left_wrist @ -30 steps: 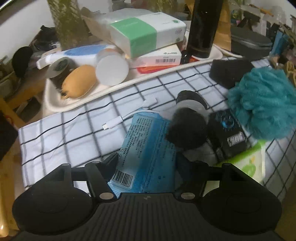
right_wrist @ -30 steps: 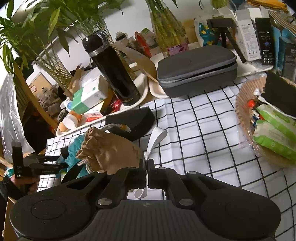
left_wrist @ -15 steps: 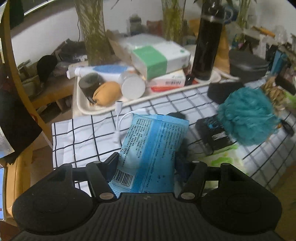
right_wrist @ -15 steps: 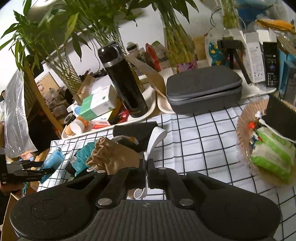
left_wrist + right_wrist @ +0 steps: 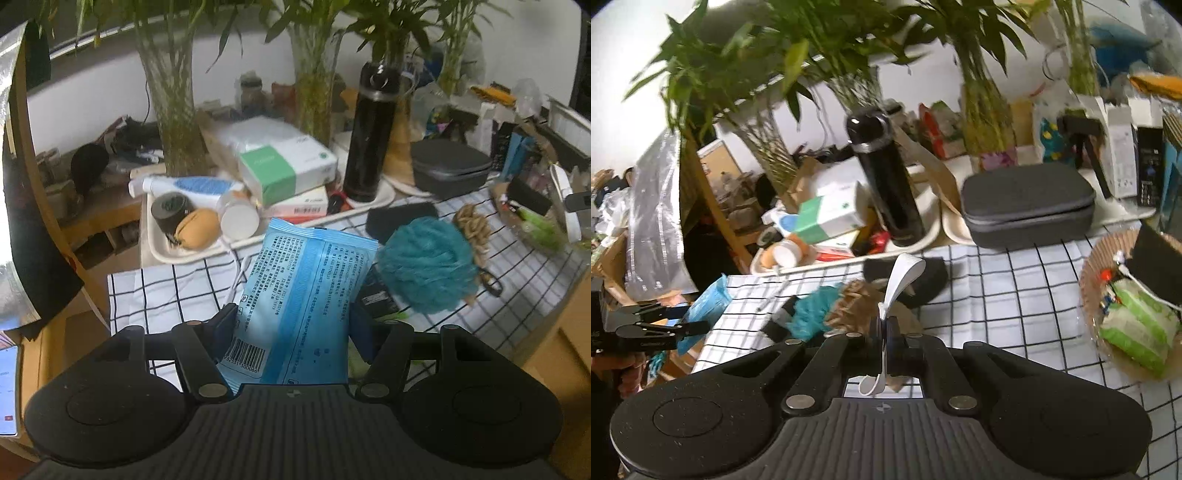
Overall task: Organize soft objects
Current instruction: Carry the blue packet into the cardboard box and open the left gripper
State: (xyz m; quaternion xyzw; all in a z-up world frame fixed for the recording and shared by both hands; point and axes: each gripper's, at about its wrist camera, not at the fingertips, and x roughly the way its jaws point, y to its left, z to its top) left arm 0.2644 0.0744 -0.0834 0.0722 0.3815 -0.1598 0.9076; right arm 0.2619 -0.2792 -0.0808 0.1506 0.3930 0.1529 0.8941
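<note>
A light blue wipes pack (image 5: 310,288) stands between the fingers of my left gripper (image 5: 291,325), which is shut on its lower part and holds it above the checked cloth (image 5: 166,291). The right wrist view shows the same pack (image 5: 709,302) at far left in the left gripper (image 5: 698,325). My right gripper (image 5: 884,325) is shut on a thin white strap (image 5: 901,280) that curls up from its tips. Beyond the pack lie a teal bath pouf (image 5: 424,262), a brown drawstring pouch (image 5: 857,306) and a black soft pad (image 5: 402,218).
A white tray (image 5: 159,251) with tubes, boxes and a black bottle (image 5: 369,136) lines the far edge, next to a grey zip case (image 5: 1027,206). At right stands a woven basket (image 5: 1089,280) holding green packs (image 5: 1137,325). Plant vases stand behind.
Both grippers have risen and tilted up. The blue pack came up off the cloth with the left gripper; the white strap stays pinched in the right.
</note>
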